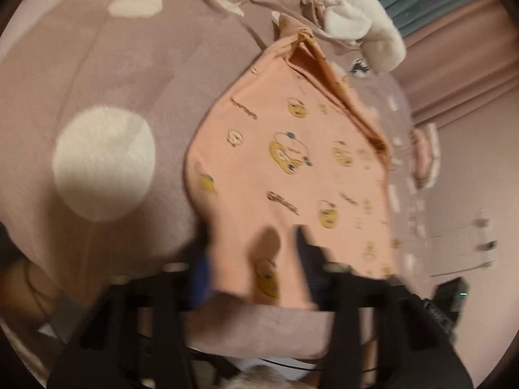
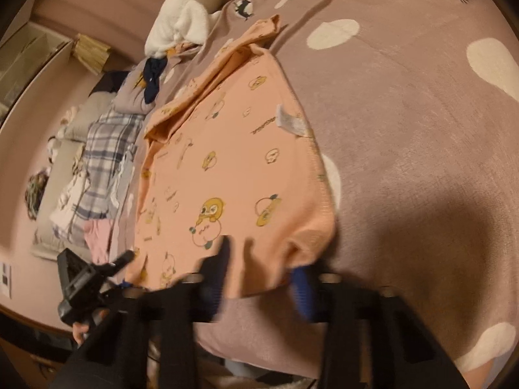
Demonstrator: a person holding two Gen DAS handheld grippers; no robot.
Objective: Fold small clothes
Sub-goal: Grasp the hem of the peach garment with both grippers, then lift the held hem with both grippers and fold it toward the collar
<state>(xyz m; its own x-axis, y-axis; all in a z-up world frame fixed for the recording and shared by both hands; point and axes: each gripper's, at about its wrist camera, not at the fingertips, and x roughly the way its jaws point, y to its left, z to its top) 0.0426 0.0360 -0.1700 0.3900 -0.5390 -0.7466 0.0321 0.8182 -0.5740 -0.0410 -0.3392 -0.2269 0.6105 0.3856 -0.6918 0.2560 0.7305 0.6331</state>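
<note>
In the left wrist view, the peach printed garment (image 1: pixel 285 168) is seen spread flat near the front edge of the bed, on a mauve blanket (image 1: pixel 97 74) with cream spots. Its near hem is draped between the fingers of the left gripper (image 1: pixel 256 269), which stand narrow around the bunched cloth, though blur hides the contact itself. A white plush toy (image 1: pixel 360 16) lies beyond the garment's far end. In the right wrist view, a white label (image 2: pixel 290 123) is shown on the garment. The right gripper (image 2: pixel 259 278) is seen at the near hem, fingers narrowed on a fold. Piled clothes (image 2: pixel 97 168) lie along the bed's left edge, and the other gripper is visible at the lower left.
</note>
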